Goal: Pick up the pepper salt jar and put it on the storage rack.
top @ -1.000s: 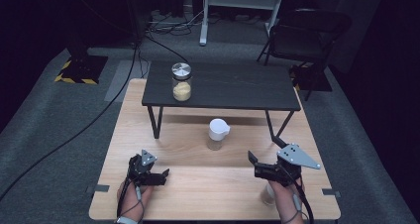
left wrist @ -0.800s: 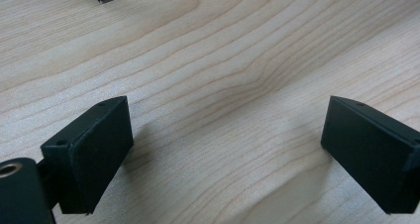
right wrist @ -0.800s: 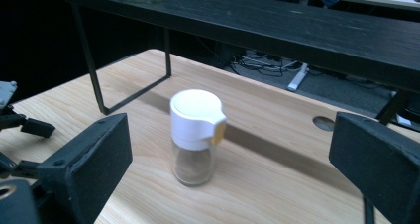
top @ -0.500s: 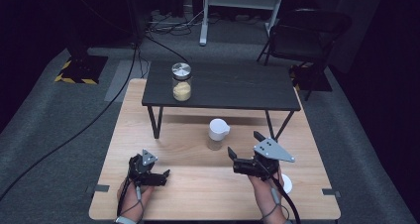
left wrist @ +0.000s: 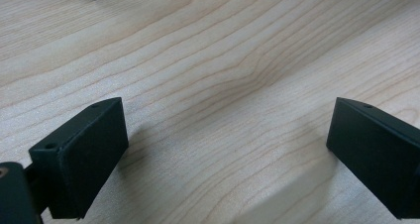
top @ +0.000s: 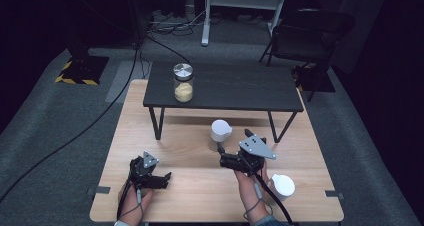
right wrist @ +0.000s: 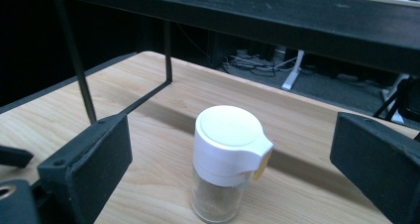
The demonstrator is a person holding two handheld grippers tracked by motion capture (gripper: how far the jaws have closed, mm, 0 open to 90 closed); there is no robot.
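Now the right gripper [top: 231,161] is above the middle of the wooden desk [top: 190,136], and its jaws stand wide apart with nothing between the pads. It points to the far side, toward a small jar with a white flip lid [top: 220,132] that stands upright on the desk, just in front of the low black table [top: 240,88]. In the right gripper view this jar with a white flip lid [right wrist: 228,159] is seen between the two black jaws but a little beyond them, not touched by either one. Its lower part is clear and holds something pale.

The left gripper [top: 155,178] is low over the near left part of the desk, and its jaws are also released, with bare wood between them.

A second white-capped jar [top: 281,186] stands at the near right, beside the person's right forearm. A glass jar with a metal lid [top: 183,82] stands on the black table, at its left end.
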